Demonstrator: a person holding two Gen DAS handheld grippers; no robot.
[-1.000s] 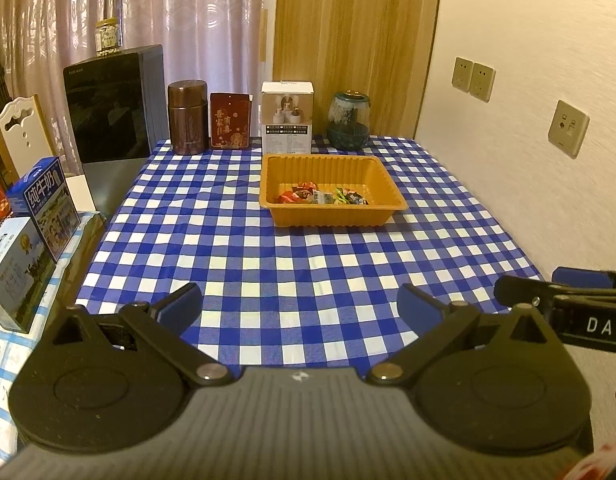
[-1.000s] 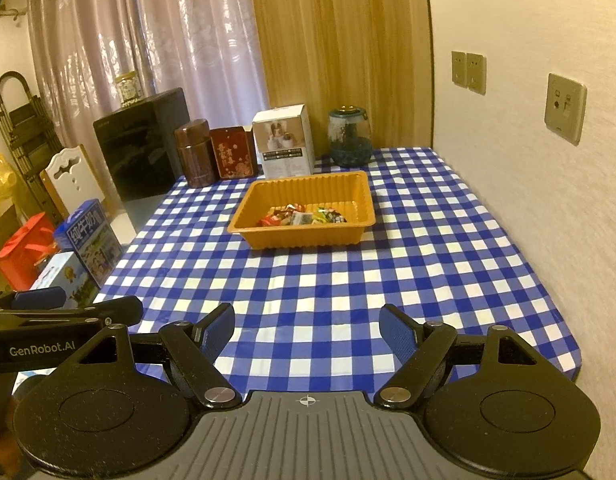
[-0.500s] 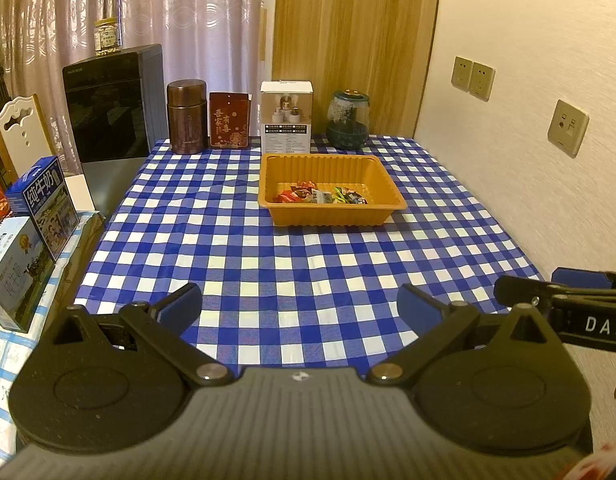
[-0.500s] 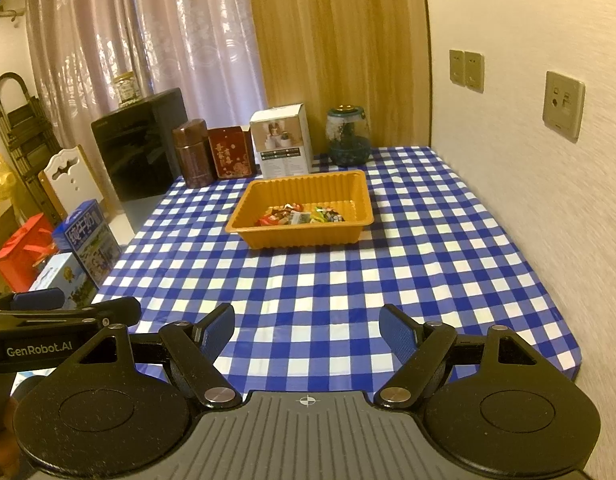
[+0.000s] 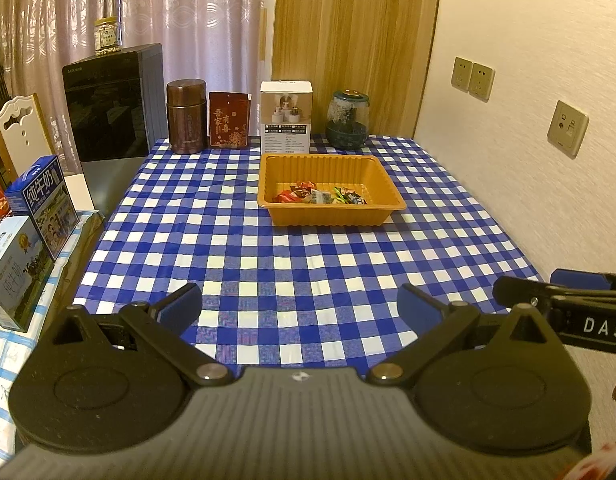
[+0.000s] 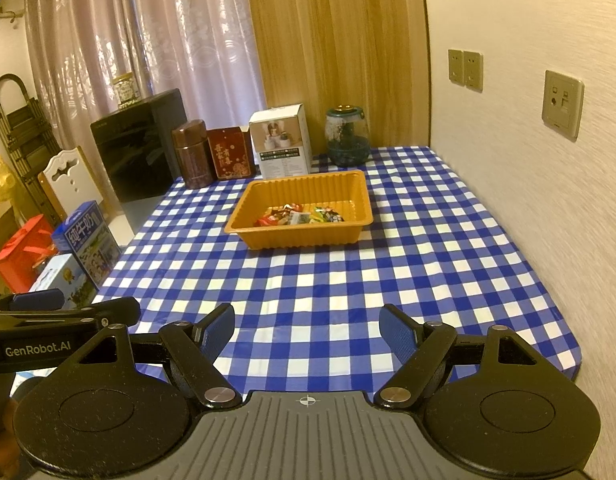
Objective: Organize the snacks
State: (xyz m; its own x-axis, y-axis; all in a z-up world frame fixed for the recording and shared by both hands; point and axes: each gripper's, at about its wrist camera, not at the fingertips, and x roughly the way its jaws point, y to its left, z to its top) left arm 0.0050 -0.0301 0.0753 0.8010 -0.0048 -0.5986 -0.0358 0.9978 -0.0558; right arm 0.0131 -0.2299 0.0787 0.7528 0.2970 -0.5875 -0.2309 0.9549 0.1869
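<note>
At the far left edge of a blue-checked tablecloth (image 5: 291, 248) stand a brown canister (image 5: 186, 117), a red packet (image 5: 229, 120), a white carton (image 5: 285, 117) and a glass jar (image 5: 346, 120); just in front of the carton sits an orange tray (image 5: 308, 216) with wrapped snacks (image 5: 320, 196) lying in a row along its near side. Nearer the camera, the left gripper (image 5: 299, 306) and right gripper (image 6: 307, 326) hover over bare cloth, well apart from the tray, each with fingers spread and nothing between them (no snack lies loose on the cloth). The sorting looks finished or paused; any next move would call for a long reach forward to the tray.
</note>
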